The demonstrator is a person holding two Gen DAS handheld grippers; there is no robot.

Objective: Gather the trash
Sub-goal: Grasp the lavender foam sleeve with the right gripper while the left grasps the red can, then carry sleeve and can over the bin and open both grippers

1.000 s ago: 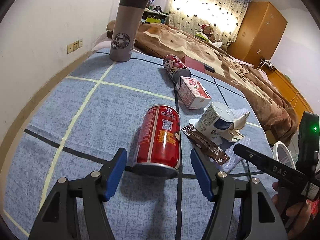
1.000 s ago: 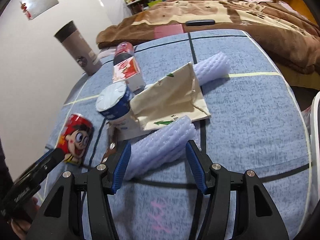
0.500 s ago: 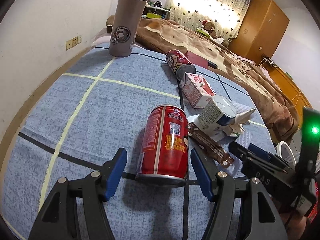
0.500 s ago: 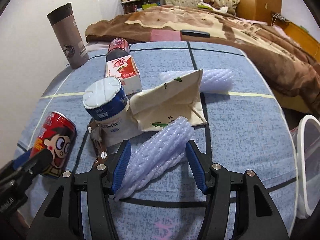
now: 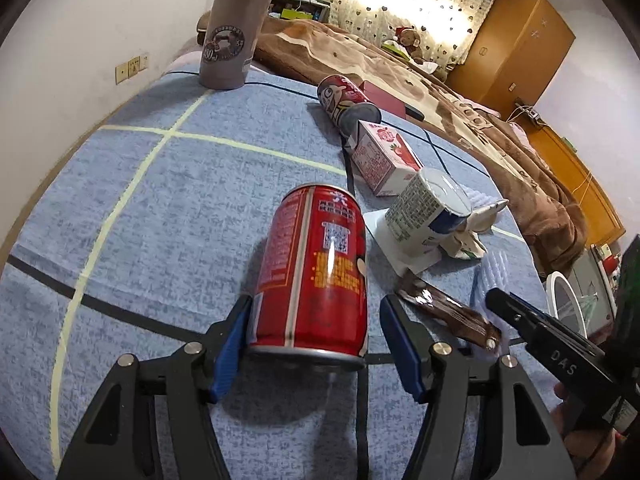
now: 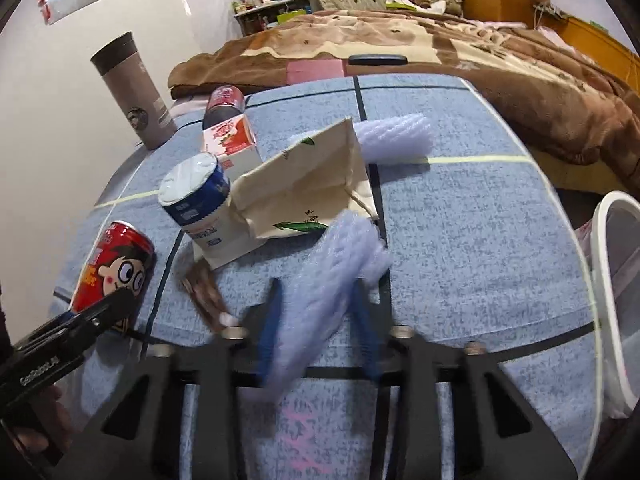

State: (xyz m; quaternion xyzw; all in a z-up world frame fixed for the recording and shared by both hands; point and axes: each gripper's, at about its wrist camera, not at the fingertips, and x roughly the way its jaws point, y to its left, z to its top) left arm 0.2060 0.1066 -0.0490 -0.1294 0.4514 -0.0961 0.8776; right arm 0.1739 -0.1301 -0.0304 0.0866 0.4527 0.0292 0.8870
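Note:
A red drink can (image 5: pixel 314 276) lies on the blue cloth between the blue pads of my left gripper (image 5: pixel 316 344); the left pad touches it and a small gap shows at the right pad. It also shows in the right wrist view (image 6: pixel 116 268). My right gripper (image 6: pixel 320 324) has its jaws narrowed around a lavender foam net sleeve (image 6: pixel 332 280), which is blurred and tilted. A brown wrapper (image 5: pixel 448 312) lies between the two grippers.
On the cloth lie a white-and-blue cup (image 6: pixel 196 196), a paper bag (image 6: pixel 304 184), a pink carton (image 5: pixel 380 156), a second red can (image 5: pixel 344 100) and a second foam sleeve (image 6: pixel 396 136). A grey tumbler (image 5: pixel 232 36) stands far left. A white bin rim (image 6: pixel 604 280) is at the right.
The left gripper moved forward so the can sits between its pads, which have narrowed. The right gripper's jaws closed in on the foam sleeve, and the sleeve tilted up.

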